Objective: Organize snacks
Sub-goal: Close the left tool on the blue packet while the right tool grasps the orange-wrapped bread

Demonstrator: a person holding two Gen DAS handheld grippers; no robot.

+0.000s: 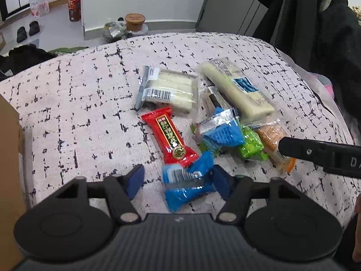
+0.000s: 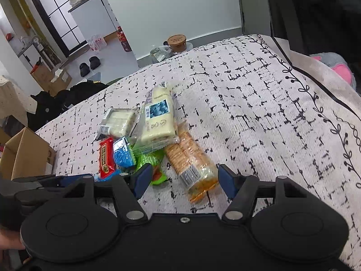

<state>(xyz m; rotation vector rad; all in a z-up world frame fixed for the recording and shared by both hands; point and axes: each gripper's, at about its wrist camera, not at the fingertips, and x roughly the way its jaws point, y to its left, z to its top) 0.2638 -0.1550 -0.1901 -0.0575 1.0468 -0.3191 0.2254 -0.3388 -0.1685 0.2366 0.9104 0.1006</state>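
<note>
Left wrist view: the left gripper (image 1: 178, 180) stands apart around a blue snack packet (image 1: 188, 185), its right pad touching; the right gripper (image 2: 183, 179) straddles, apart, the cracker pack (image 2: 191, 164) end.

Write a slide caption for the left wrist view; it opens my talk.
Left claw straddles a blue snack packet on the patterned cloth.
</note>
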